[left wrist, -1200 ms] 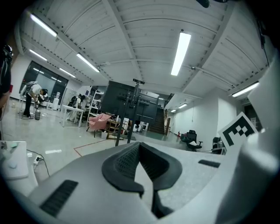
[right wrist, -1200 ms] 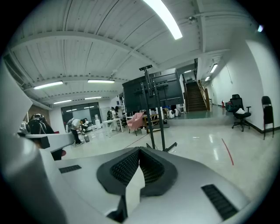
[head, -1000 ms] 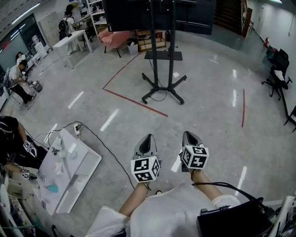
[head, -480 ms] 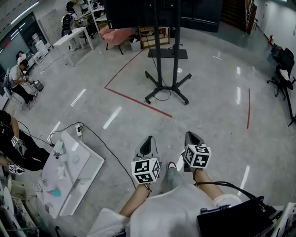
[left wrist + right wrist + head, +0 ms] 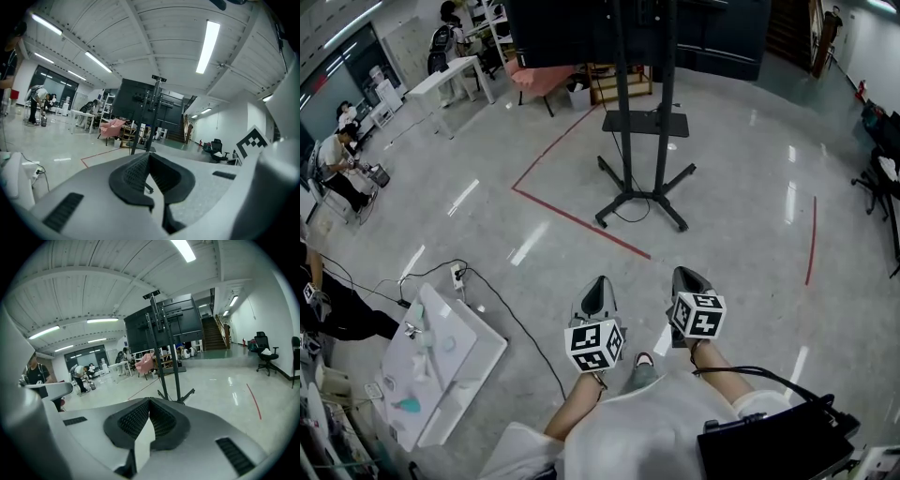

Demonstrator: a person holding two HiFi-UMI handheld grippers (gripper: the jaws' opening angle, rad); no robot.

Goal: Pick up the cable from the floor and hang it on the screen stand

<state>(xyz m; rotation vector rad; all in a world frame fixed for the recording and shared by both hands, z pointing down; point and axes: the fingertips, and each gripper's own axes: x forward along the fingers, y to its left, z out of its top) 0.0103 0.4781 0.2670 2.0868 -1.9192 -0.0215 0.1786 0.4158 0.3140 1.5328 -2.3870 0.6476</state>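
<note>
Evidently neither gripper has work yet: the jaws of the left gripper point(image 5: 149, 155) are pressed together at the tips with nothing between them, and the right gripper point(image 5: 149, 402) is clenched and empty in the same way. Both are carried low and level in front of the person's body, side by side and aimed at the stand point(image 5: 624, 112), which reads as a resting carry for walking, not a reach. The cable point(image 5: 625, 202) appears to be the thin dark line that lies looped on the floor point(image 5: 741, 234) between the stand's front feet, far ahead of the jaws, so the pick-up has not begun. The screen point(image 5: 553, 33) hangs at the top of the stand, and its posts look like the likely place for hanging. A red tape line point(image 5: 581, 214) crosses the floor on the person's side of the stand, and a white table point(image 5: 483, 342) sits well off to the stand's left, nearer the person. Compared with a second ago, the stand has grown larger and its base has slid lower in the head view, a shoe point(image 5: 643, 360) now shows between the grippers, and the grippers keep the same closed, forward pose, all of which suggests steady walking toward the stand.
</note>
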